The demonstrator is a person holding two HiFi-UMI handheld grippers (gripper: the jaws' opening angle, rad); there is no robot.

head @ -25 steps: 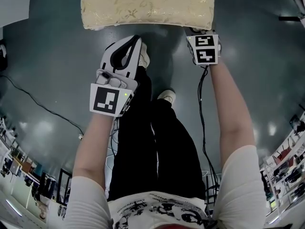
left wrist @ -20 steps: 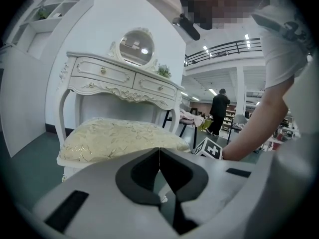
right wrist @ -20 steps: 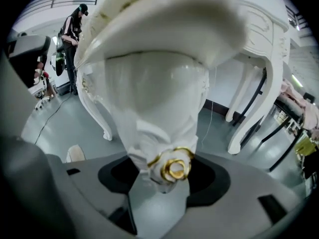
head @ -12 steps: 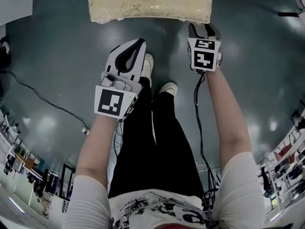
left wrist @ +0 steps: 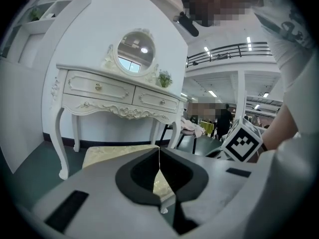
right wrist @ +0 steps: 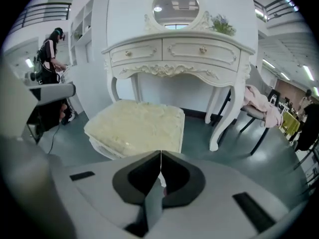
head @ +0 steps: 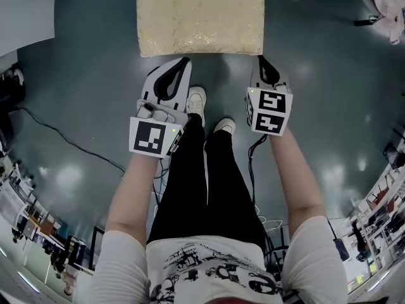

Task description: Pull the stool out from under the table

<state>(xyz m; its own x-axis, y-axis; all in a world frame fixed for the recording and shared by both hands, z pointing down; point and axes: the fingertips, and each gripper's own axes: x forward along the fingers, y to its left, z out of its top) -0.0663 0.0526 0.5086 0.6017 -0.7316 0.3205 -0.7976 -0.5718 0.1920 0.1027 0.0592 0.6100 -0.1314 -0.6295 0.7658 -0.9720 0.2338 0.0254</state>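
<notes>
— Where is the stool?
— The square stool with a cream, gold-patterned cushion (head: 200, 18) stands on the dark grey floor (head: 76, 94), just beyond the person's white shoes (head: 196, 99). The head view shows only its top, with both grippers near it and apart from it.
— And the table?
— The head view barely catches it. The right gripper view shows the white carved dressing table (right wrist: 177, 51) whole, with two drawers, and an oval mirror (right wrist: 175, 4) and a small green plant (right wrist: 223, 26) on the tabletop. The stool sits in front, its far edge about level with the front legs. I cannot tell whether it is wholly clear.
— The fingers?
— The left gripper (head: 185, 61) has its fingers pressed together on nothing. The right gripper (head: 261, 59) has just been closing, and its fingers meet with nothing between them either.
— Anything one view adds?
— The left gripper view catches the right gripper's marker cube (left wrist: 242, 144). Only the right gripper view shows a person in dark clothes (right wrist: 50, 59) at the far left.
</notes>
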